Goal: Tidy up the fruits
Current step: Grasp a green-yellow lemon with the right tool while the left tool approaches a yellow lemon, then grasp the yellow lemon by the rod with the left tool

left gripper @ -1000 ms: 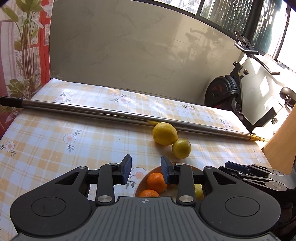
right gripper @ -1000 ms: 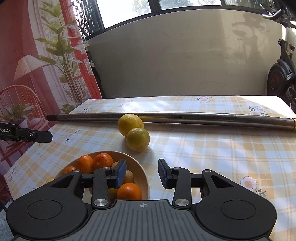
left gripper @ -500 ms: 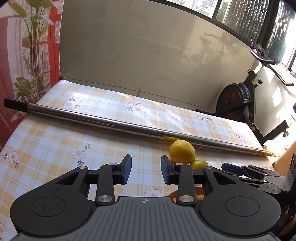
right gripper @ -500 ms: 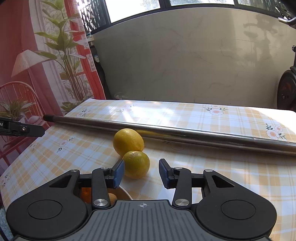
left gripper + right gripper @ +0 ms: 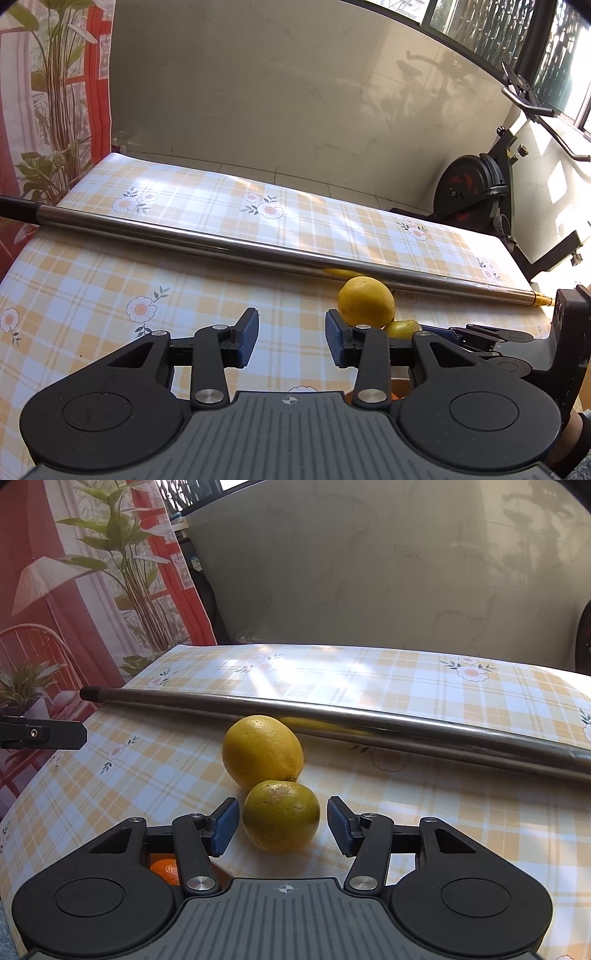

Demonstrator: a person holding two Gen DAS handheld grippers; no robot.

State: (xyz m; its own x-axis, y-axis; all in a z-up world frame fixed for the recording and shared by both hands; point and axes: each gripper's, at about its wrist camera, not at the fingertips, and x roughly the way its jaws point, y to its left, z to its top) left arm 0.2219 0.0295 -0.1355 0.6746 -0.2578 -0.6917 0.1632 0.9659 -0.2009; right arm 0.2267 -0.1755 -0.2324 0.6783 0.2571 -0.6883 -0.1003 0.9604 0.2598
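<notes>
The right gripper (image 5: 281,824) is low and level over the table (image 5: 461,812), wide open around the greenish lemon (image 5: 281,815); the left gripper (image 5: 291,338) is open, empty

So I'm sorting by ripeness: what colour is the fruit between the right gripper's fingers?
Greenish-yellow, with a pale scuffed patch; clearest in the right wrist view.

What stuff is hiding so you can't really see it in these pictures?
- Bowl: hidden in both views under the tongs' bodies; only an orange peeks out in the right wrist view.
- Green lemon: mostly hidden behind the left tongs in the left wrist view; in full view between the open right tongs.
- Pole: its right end is cut off by the right wrist view's edge.
- Whether the yellow lemon touches the pole: unclear.
</notes>
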